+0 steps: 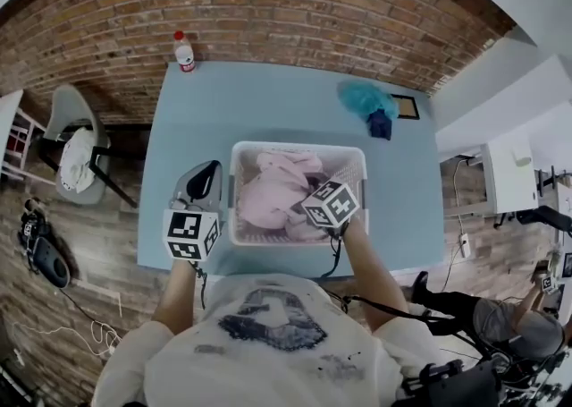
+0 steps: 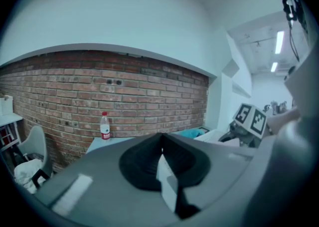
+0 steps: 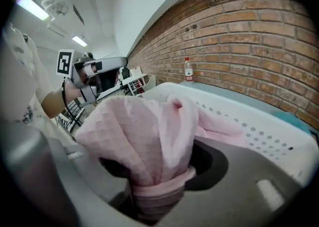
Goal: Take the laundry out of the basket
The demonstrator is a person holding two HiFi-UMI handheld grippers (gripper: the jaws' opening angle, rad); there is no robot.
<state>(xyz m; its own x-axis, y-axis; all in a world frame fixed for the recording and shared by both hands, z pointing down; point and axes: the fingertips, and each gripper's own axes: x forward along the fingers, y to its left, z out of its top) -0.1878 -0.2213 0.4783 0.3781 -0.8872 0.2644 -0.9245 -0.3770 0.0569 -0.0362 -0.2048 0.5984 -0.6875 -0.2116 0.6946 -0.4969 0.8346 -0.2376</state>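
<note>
Pink cloth point(image 3: 149, 141) fills the right gripper view, bunched into a thick fold straight ahead of my right gripper point(image 3: 158, 191). Those jaws are clamped on it partway closed, and the fabric spills up and over both sides of them. Beyond the cloth runs the white basket point(image 3: 259, 121), its perforated wall ahead and to the right of the jaws. More pink trails from my grip down toward it, so the piece is not yet free.

In the left gripper view, my left gripper point(image 2: 160, 143) has its jaws together with nothing between them. It points out level across the table toward the brick wall. A bottle point(image 2: 104, 125) stands far ahead and left of the jaws, and the right gripper's marker cube shows off to their right.

From the head view, the left gripper point(image 1: 204, 180) sits just outside the basket's point(image 1: 299, 148) left wall, idle. The right one point(image 1: 315, 189) is over the basket's near right part, tips into the pink heap point(image 1: 273, 195). Whether that heap is one piece or several I cannot tell.

I judge this as the lift-out step. The grip is made and the laundry is only partly raised. Next I need to raise the right jaws until the hanging end clears the rim. Then I carry it sideways over the table point(image 1: 179, 128) and part the jaws. A snag on the rim could tip the basket, so the left jaws may have to steady that wall.
</note>
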